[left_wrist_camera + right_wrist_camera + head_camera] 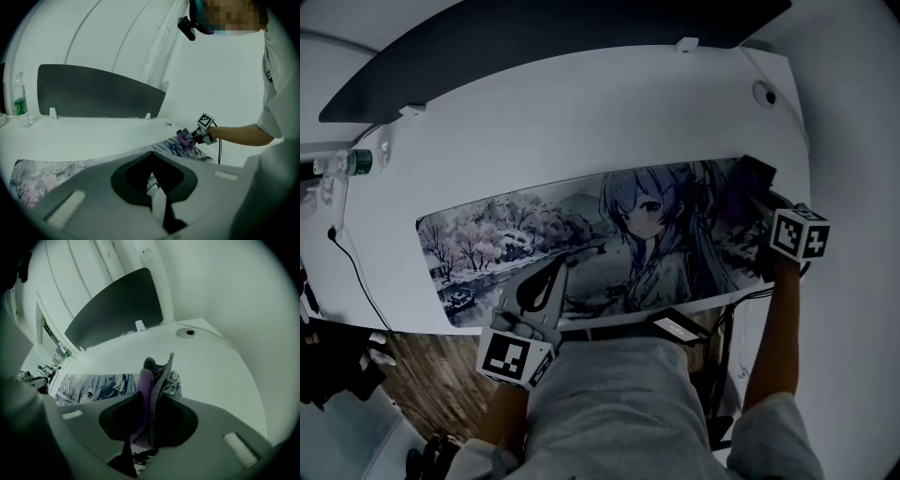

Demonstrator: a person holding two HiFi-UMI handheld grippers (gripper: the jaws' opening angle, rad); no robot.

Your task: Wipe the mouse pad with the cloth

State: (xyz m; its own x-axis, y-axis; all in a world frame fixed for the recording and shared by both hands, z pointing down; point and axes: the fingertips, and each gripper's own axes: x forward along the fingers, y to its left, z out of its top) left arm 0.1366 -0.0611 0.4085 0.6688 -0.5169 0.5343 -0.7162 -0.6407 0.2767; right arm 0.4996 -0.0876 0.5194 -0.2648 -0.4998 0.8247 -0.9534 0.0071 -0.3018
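A long mouse pad (534,234) printed with an anime figure and a winter landscape lies across the white desk (581,122). My right gripper (763,199) is shut on a purple-grey cloth (149,385) at the pad's right end; the left gripper view shows the cloth (184,139) resting on the pad there. My left gripper (559,270) sits at the pad's front edge near the middle, jaws shut with nothing between them. The pad (33,176) shows past its jaws.
A dark curved panel (534,37) stands along the desk's back edge. A water bottle (347,164) stands at the far left, with a black cable (356,272) below it. A round cable hole (766,96) lies at the back right. Wooden floor (422,366) shows below the desk.
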